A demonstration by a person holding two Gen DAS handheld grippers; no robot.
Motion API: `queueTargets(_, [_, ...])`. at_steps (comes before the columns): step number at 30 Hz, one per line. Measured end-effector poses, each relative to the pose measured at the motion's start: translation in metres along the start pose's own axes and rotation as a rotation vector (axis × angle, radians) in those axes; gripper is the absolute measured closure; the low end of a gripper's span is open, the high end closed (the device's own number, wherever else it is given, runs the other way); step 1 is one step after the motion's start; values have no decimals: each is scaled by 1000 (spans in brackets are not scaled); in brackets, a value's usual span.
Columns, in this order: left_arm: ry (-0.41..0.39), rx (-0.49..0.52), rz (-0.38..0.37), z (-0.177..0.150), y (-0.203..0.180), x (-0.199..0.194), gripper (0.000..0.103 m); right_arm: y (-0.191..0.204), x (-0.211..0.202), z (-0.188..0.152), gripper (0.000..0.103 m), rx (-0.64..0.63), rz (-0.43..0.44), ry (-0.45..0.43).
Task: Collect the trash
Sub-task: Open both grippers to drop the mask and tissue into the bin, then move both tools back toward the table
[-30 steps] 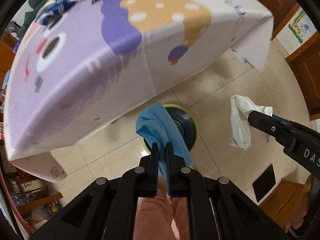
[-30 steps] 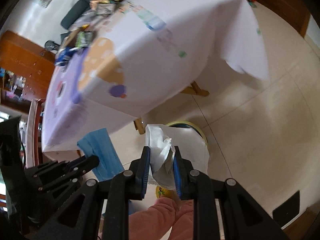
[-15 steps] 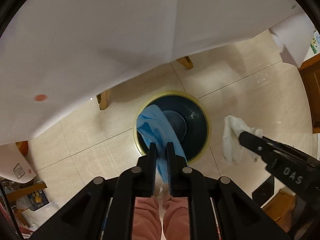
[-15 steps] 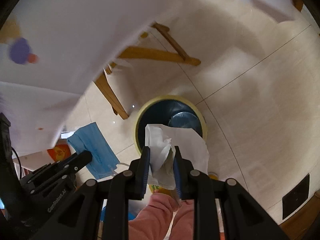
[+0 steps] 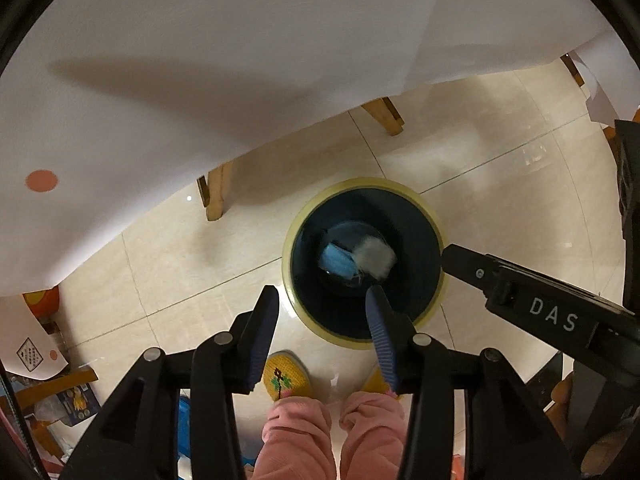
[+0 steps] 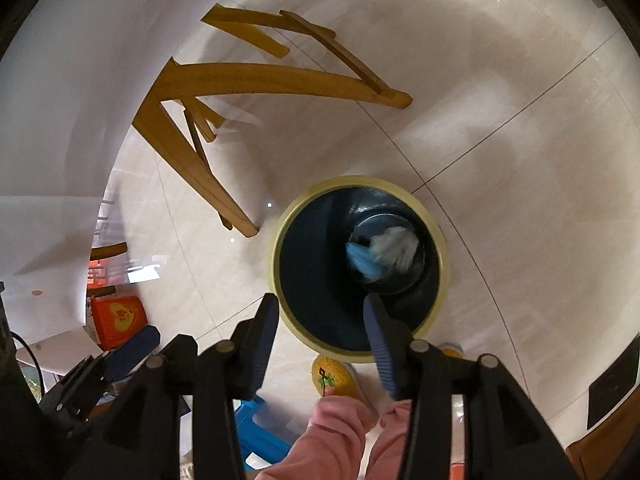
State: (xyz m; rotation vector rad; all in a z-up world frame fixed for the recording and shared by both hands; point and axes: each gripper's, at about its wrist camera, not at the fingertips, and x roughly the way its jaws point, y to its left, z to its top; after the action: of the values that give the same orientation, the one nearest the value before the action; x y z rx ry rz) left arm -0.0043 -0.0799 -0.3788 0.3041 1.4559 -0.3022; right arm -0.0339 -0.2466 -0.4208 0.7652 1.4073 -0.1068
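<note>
Your blue face mask [image 5: 335, 261] and white tissue [image 5: 372, 256] lie side by side, touching, at the bottom of the dark bin [image 5: 362, 188]. Above it, your left gripper [image 5: 322, 306] and right gripper [image 6: 320, 312] have just been opening; both stand wide, nothing between them. Your slippers [image 5: 285, 376] stand just near the bin.

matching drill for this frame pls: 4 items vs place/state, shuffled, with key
Items:
1. blue face mask
2. white tissue
3. left tongs
4. slippers

Place/state:
A. on the floor tile, beside the bin
B. open, nothing between the pads
C. in the bin, left side of the pile
D. in the bin, right side of the pile

Pairs: 1-C, 2-D, 3-B, 4-A
</note>
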Motion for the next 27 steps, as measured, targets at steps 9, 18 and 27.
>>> queueTargets(9, [-54, -44, -38, -14, 22, -35, 59, 24, -23, -6, 58, -71, -30, -58])
queueTargets(18, [-105, -31, -58, -20, 39, -105, 59, 67, -100, -25, 58, -178, -58, -171])
queueTargets(27, [-142, -18, -48, -23, 43, -187, 59, 103, -182, -55, 58, -278, -62, -262])
